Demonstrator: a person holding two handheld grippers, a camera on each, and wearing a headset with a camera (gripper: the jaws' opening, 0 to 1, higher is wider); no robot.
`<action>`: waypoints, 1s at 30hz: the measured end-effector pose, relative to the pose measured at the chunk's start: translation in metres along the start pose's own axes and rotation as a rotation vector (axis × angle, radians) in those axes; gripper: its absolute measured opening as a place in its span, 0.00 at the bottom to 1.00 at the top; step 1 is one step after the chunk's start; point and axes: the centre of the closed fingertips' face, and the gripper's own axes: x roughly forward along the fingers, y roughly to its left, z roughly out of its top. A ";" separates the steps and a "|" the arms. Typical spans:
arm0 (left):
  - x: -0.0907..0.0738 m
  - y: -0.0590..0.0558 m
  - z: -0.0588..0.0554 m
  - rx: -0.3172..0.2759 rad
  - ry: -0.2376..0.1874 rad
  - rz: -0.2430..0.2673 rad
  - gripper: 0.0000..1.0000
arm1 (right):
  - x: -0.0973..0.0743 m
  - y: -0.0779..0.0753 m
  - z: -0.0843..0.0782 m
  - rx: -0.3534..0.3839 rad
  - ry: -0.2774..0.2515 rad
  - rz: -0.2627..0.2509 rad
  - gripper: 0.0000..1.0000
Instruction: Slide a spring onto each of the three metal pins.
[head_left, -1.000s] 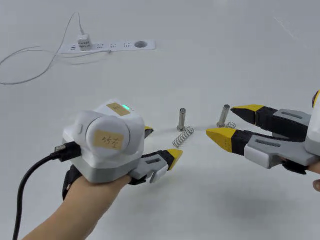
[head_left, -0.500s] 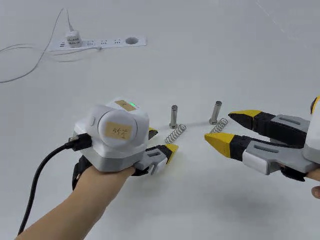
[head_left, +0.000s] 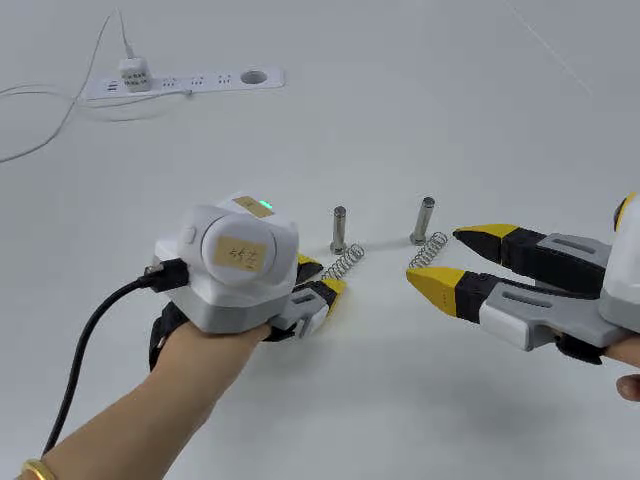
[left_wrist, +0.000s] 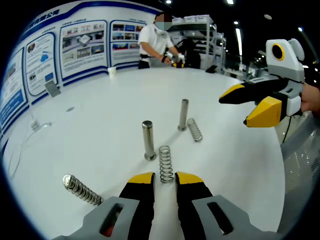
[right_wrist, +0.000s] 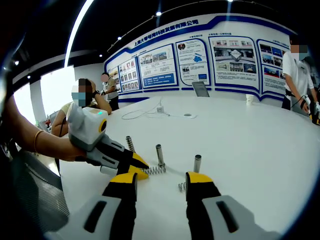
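Two bare metal pins stand upright on the white table. One spring lies flat by the left pin, and a second spring lies by the right pin. My left gripper is open by a narrow gap, with the near end of the first spring lying between its tips. Left of it stands a third pin wearing a spring. My right gripper is open wide, its tips on either side of the second spring. The left gripper reaches the first spring in the right gripper view.
A white power strip with a plugged charger and cables lies at the far left of the table. A black cable trails from my left gripper. People stand and sit beyond the table's edges.
My left gripper has moved forward to the spring's near end and its jaws have narrowed. The right gripper stays open by the right pin. The head camera has shifted.
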 end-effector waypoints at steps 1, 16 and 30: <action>0.000 0.000 0.000 0.004 0.001 0.002 0.15 | 0.000 0.000 0.000 0.001 0.000 -0.003 0.40; -0.005 0.002 -0.001 0.050 -0.008 0.026 0.10 | 0.005 0.004 0.001 0.070 0.004 -0.002 0.42; -0.038 -0.002 0.023 -0.024 -0.131 0.009 0.09 | 0.009 0.006 0.024 0.232 -0.069 0.008 0.42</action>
